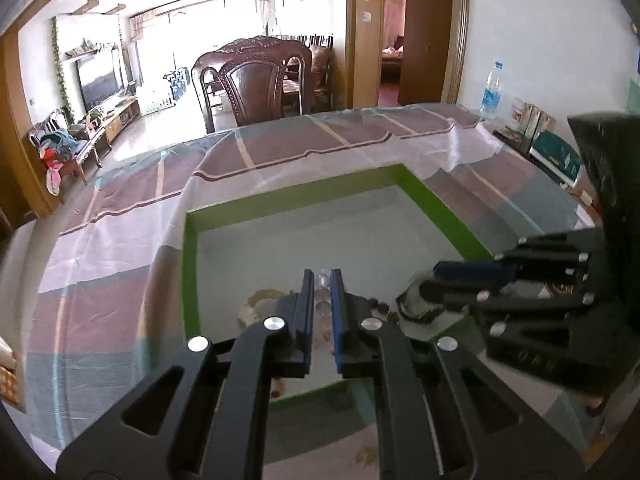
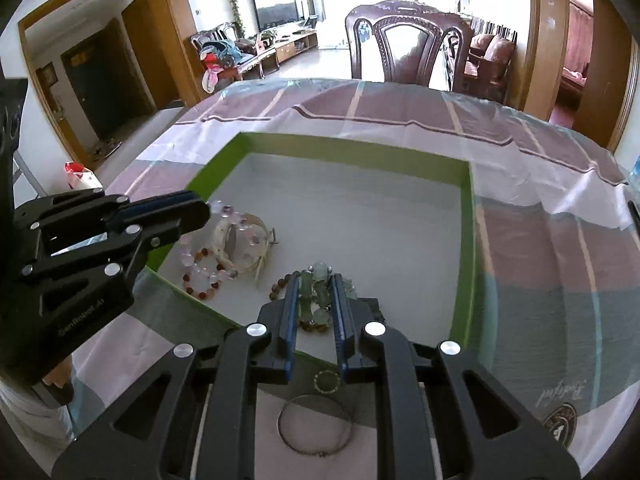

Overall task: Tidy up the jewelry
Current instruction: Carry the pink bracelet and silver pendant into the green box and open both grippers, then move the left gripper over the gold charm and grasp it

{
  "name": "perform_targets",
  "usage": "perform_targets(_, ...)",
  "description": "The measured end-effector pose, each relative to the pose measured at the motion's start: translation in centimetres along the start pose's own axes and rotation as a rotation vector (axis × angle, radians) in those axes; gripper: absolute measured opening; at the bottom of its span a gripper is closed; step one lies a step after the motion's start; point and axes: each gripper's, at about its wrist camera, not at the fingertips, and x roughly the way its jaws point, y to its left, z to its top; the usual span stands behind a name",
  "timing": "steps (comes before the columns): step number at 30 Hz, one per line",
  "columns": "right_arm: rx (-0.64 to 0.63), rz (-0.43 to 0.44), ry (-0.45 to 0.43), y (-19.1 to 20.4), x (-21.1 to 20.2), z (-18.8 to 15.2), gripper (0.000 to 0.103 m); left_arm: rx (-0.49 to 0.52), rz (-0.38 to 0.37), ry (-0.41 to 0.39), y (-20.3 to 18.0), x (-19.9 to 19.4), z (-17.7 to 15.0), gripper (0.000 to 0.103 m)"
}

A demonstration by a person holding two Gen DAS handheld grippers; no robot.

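Note:
A green-rimmed box (image 2: 466, 216) with a white floor lies on the table. My left gripper (image 1: 322, 276) is shut on a clear and pink bead bracelet (image 1: 322, 292) over the box's near left corner; from the right wrist view the left gripper (image 2: 202, 210) holds the bracelet (image 2: 236, 220) above a cream bangle (image 2: 256, 248). My right gripper (image 2: 316, 278) is shut on a pale green stone bracelet (image 2: 318, 292) low over the box floor, above a brown bead bracelet (image 2: 280, 284). A red bead bracelet (image 2: 200, 276) lies in the box.
A thin silver bangle (image 2: 316, 426) and a small dark ring (image 2: 326, 382) lie on the tablecloth in front of the box. A water bottle (image 1: 491, 90) and books (image 1: 554, 152) stand at the table's far right. A wooden chair (image 2: 408, 46) stands behind the table.

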Motion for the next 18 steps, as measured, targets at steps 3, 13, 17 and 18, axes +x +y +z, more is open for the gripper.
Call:
perform_targets(3,0.018,0.002,-0.032,-0.1,-1.3,-0.4,0.045,-0.017,0.003,-0.001,0.5,-0.2,-0.5,0.031)
perform_targets(13,-0.106,0.031,-0.018,1.8,-5.0,-6.4,0.061,0.053,0.005,0.112,-0.5,-2.8,-7.7,0.055)
perform_targets(17,-0.061,-0.002,0.055,0.8,-1.6,-8.6,0.063,0.025,0.006,0.199,-0.8,-1.1,-11.2,0.056)
perform_targets(18,-0.048,-0.041,0.066,0.5,-0.9,-8.9,0.063,0.016,0.017,0.209,-0.7,-0.9,-11.7,0.056)
